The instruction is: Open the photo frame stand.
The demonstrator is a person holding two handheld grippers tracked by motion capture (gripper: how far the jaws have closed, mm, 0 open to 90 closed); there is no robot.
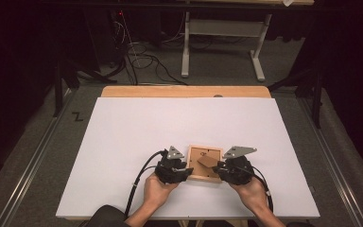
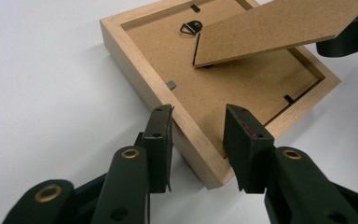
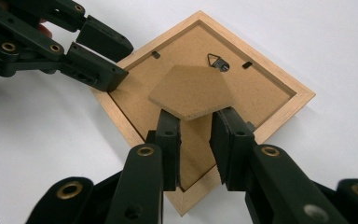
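Worktop (image 1: 123, 142): big, white and flat. It carries the frame so both hands can work on it.
Picture frame (image 1: 204, 163): a small wooden frame. It lies face down near the front edge of the worktop, between the two grippers, so its brown back is up and easy to reach.
Left gripper (image 2: 198, 135): it holds one side of the frame. One jaw is outside the wooden edge and one is inside on the back board. I think it keeps the frame from sliding. In the right gripper view it is at the frame's far left side (image 3: 100, 58).
Right gripper (image 3: 193, 128): its jaws are partly closed on the stand, one on each side edge. It looks like it is holding the stand up.
Stand (image 3: 191, 91): a flat brown flap on the back of the frame. It is lifted up at a slant, away from the back board, probably so the frame can stand up later.
Hanger (image 3: 218, 61): a tiny metal loop on the back, just past the stand. Nothing touches it.
Clips (image 2: 171, 85): very small tabs along the inside edge. They hold the back board in.
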